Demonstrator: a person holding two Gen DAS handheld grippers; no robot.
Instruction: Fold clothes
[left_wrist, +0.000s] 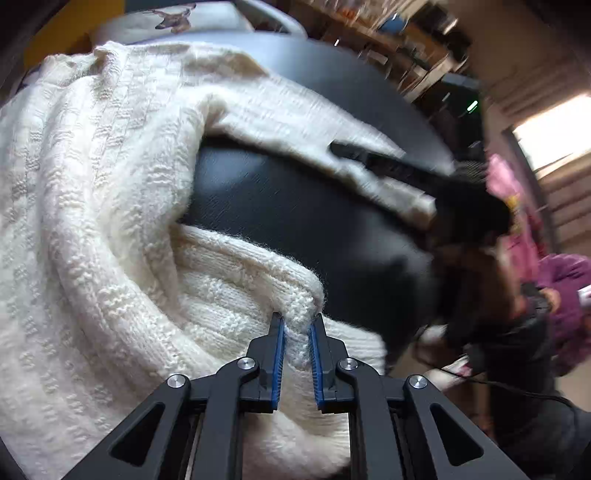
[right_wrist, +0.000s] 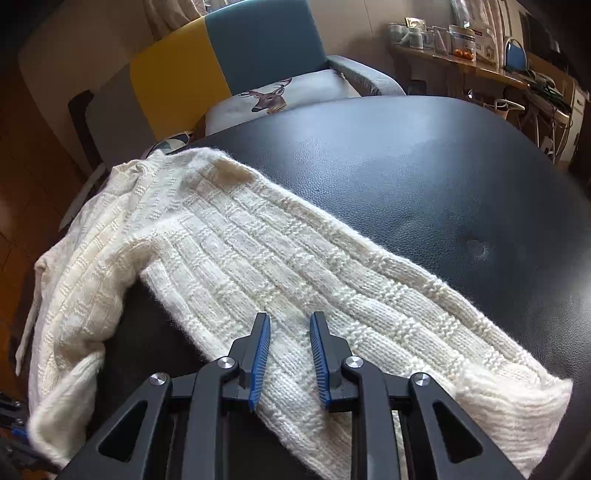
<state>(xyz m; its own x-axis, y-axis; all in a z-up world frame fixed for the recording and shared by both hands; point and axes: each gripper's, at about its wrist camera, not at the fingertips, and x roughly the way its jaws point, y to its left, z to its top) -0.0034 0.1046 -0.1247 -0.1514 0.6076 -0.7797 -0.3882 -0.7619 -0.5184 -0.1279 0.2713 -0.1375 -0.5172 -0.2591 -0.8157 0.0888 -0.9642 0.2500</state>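
Cream knit sweater (right_wrist: 236, 236) on black tabletop (right_wrist: 424, 166)
Left tongs (left_wrist: 297, 326) pinch a sweater fold — right tongs (right_wrist: 290, 326) narrow, hovering over the sleeve, gripping nothing.

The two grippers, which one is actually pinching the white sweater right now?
The left gripper: a fold of the white sweater is bunched between its pads. The right gripper only hovers over a sleeve, nothing between its pads.

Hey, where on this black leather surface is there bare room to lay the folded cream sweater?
The black leather surface is bare beyond the cream knitted sweater's outstretched sleeve, up to the deer-print cushion at its far edge. A smaller bare patch lies between the two sleeves. The sweater's body crowds the left side, where the left gripper pinches a sleeve cuff.
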